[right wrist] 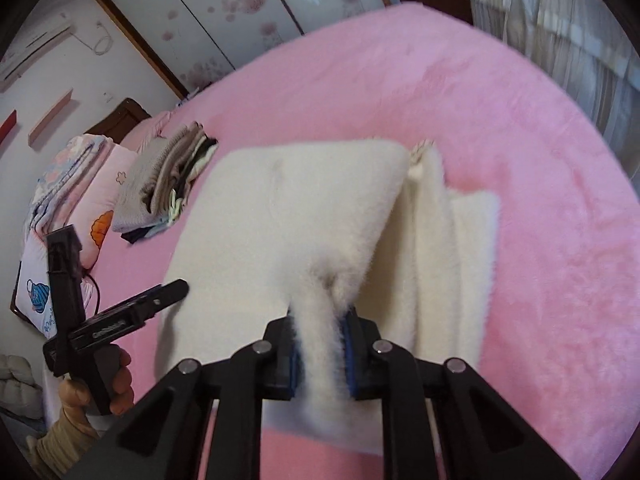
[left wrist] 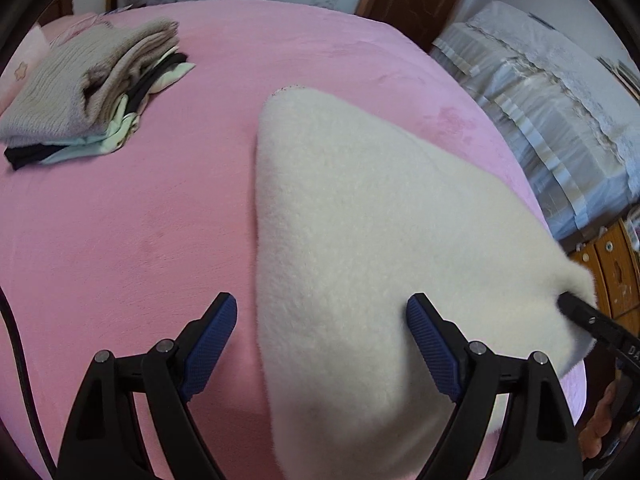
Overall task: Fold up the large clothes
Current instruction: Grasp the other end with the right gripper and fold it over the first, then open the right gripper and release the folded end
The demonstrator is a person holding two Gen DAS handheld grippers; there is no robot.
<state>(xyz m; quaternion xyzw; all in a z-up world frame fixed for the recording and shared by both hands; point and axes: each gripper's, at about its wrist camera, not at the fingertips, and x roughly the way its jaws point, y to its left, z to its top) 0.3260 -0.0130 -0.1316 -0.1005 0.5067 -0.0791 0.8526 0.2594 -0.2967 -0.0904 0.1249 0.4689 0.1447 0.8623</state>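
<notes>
cream fleece garment (left wrist: 360,240), pink bedspread (left wrist: 120,240)

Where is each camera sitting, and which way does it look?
Left wrist: sits on the open left hand-held gripper, looking down at the fluffy cream garment on the pink bed cover.
Right wrist: sits on the right hand-held gripper, pinching the garment; the person's left hand shows.
Shared: garment, bed, folded clothes pile.

Soft, even daylight fills both fisheye views, edges bending into dark vignette, the pink bedspread (left wrist: 120,240) blurring slightly in the right wrist view.
</notes>
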